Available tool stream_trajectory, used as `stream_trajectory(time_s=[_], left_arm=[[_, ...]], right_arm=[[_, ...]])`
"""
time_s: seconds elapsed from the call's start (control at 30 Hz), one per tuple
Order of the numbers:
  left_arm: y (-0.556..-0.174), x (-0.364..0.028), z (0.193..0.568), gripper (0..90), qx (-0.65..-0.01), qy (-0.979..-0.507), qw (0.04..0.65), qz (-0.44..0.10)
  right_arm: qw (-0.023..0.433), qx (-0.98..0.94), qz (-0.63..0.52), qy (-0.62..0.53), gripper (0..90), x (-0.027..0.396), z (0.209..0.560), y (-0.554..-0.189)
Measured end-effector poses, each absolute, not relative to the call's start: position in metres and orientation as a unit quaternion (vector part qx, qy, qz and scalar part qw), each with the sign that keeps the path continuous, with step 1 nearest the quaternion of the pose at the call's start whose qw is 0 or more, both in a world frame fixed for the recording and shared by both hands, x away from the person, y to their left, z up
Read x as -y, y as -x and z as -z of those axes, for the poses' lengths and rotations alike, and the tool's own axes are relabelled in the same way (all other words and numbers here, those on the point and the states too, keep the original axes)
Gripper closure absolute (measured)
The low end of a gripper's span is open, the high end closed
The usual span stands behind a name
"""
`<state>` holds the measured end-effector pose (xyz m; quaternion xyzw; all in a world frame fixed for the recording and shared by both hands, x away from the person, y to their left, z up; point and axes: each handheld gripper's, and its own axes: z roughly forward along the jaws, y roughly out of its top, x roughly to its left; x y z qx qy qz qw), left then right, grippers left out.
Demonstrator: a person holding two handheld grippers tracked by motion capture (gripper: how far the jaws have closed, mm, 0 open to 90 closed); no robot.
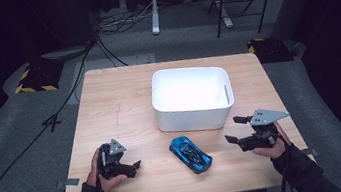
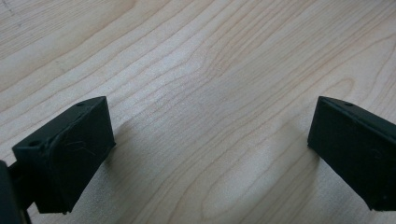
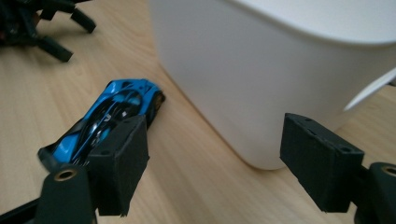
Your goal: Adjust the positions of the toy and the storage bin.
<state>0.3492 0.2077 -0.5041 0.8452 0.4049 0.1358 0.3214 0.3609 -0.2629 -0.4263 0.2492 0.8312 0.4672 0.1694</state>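
- Left tool (image 1: 137, 165): held in the person's left hand (image 1: 103, 176) near the bench's front left edge, low over the wood. In the left gripper view its jaws are seen standing wide apart, with nothing but bare wood grain between them.
- Right tool (image 1: 234, 130): held in the person's right hand (image 1: 269, 150) near the front right of the bench, pointing inward toward the middle. Its jaws are set apart and nothing is clamped; in the right gripper view the side of the white bin and bare wood are seen between them.
- Blue toy car (image 1: 191, 154): placed on the bench (image 1: 115, 109) between the two tools, lying at a slant, free of both. In the right gripper view it is seen just beyond that tool's left-hand jaw, beside the bin's near corner.
- White bin (image 1: 192, 98): set upright behind the car, toward the middle and right of the bench; its interior is shown as bright white, and a slot handle is seen in its right wall.
- Floor beyond the bench: grey, crossed by black cables (image 1: 79, 68).
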Motion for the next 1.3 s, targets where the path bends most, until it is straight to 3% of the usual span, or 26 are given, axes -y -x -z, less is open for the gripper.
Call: stream_trajectory(time_s=[0.63,0.7,1.13,1.3], left_arm=[[-0.349,-0.208,0.504,0.6,-0.406,-0.845,0.321,-0.136],[-0.349,-0.208,0.504,0.6,-0.405,-0.845,0.321,-0.136],[-0.349,-0.208,0.504,0.6,-0.405,-0.845,0.321,-0.137],[-0.349,-0.208,0.504,0.6,-0.405,-0.845,0.321,-0.137]], right_arm=[[0.085,-0.877,-0.428,-0.204,20.9,0.208,0.5,-0.323],[0.103,-0.874,-0.425,-0.212,19.1,0.202,0.5,-0.322],[0.102,-0.871,-0.424,-0.225,14.7,0.174,0.5,-0.313],[0.137,-0.87,-0.411,-0.237,15.2,0.158,0.502,-0.313]])
